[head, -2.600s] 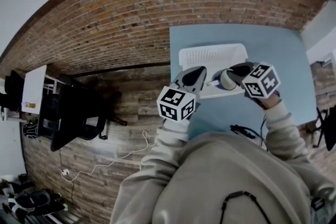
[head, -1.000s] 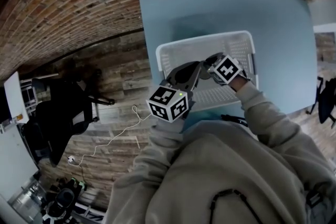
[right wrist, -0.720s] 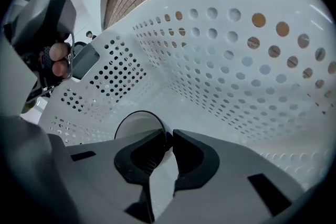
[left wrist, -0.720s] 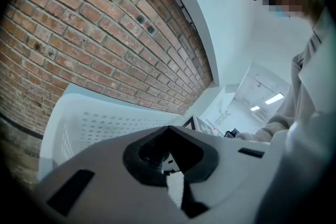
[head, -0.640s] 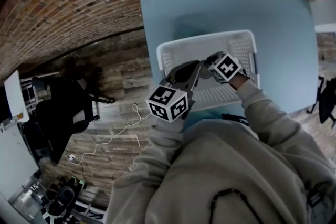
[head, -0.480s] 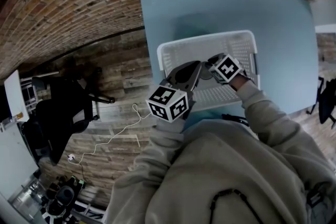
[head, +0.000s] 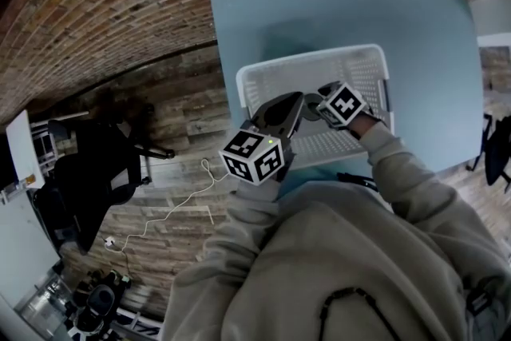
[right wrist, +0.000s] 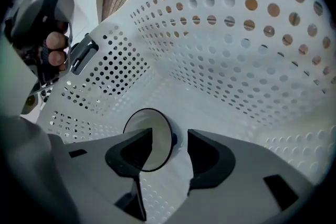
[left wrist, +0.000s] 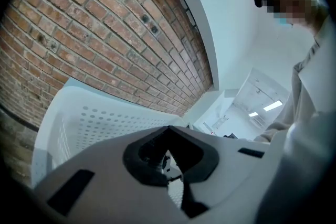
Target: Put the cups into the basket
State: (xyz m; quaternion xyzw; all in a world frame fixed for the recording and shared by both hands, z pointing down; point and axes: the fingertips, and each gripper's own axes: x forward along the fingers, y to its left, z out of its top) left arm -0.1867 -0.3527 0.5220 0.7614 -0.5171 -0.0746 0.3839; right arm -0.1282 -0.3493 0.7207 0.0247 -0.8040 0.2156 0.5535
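**A:** While the right gripper [right wrist: 170, 136] has just been spreading its fingers, the cup [right wrist: 153, 126] lies on its side on the basket [right wrist: 236, 60] floor between them, loose. Catch its rim lifting out and I reckon it rolls or gets dragged along.

**B:** Yeah. And the left gripper [left wrist: 168, 128] fingers look pinched together, empty. Basket's on a pale blue worktop [head: 319, 12]; brick wall [head: 120, 4] upper left, plank floor [head: 184, 132] and black chair [head: 96, 172] at left.
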